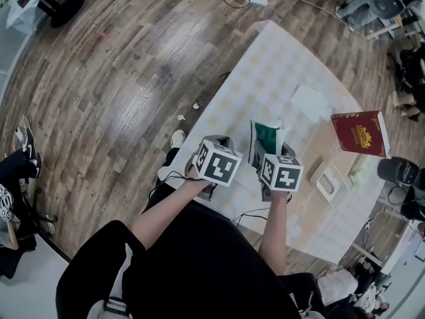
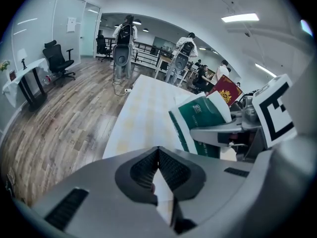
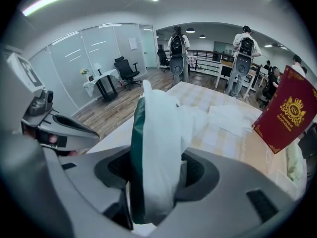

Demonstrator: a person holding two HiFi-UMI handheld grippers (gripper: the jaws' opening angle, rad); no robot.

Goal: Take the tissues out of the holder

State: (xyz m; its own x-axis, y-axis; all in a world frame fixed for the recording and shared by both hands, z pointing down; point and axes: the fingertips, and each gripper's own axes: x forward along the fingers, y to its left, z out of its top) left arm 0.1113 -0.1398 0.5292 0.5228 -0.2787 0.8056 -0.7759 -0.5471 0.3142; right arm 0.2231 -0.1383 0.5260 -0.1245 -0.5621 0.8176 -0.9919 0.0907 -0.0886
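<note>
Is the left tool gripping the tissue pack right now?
No, the left tool is shut on nothing, while the tissue pack sits clamped in the right tool.

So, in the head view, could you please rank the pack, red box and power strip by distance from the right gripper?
1. Pack: in the right gripper's fingers.
2. Red box: on the table, right.
3. Power strip: far floor.
</note>
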